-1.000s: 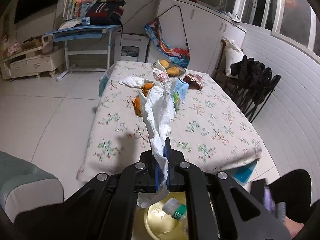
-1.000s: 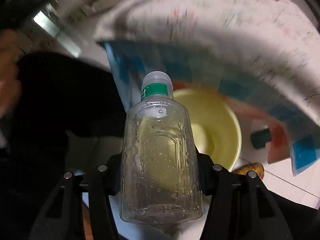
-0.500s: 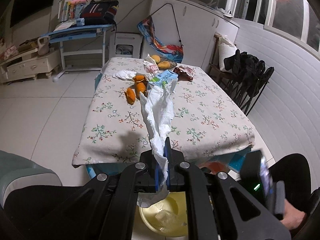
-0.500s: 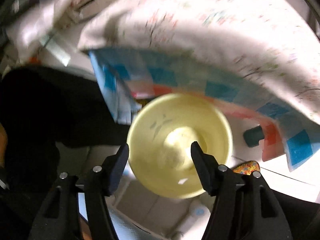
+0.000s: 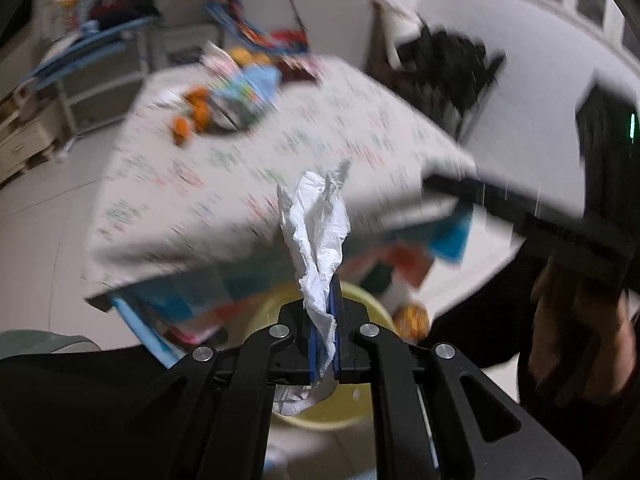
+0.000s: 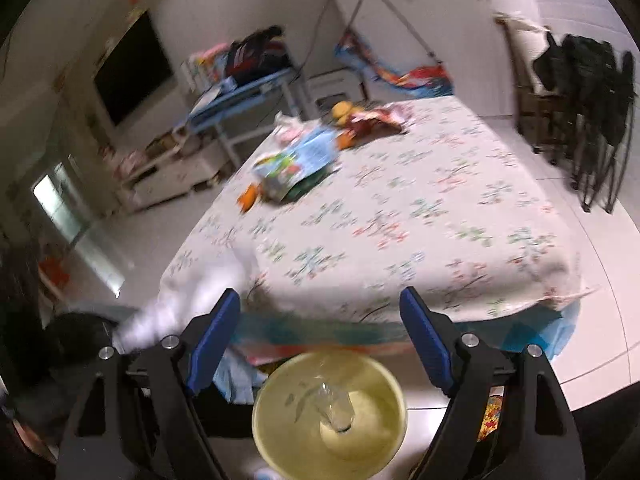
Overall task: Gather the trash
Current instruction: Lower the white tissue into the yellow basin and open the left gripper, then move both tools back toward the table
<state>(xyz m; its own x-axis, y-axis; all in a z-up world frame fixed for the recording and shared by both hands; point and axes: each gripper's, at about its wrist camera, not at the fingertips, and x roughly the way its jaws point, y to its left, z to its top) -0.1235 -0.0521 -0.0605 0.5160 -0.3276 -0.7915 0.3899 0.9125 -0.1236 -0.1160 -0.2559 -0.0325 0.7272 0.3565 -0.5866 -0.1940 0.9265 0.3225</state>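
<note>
My left gripper (image 5: 325,344) pinches a crumpled white tissue (image 5: 318,232); my right gripper (image 6: 320,320), opening, holds nothing.

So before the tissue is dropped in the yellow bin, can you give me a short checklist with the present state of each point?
1. Left gripper shut on the white tissue: ok.
2. Tissue directly above the yellow bin: cannot tell; the bin lies just behind and below the gripper.
3. Plastic bottle already inside the bin: ok.
4. Right gripper empty, jaws opening: ok.
5. Trash left on the table: not ok, wrappers remain.
</note>
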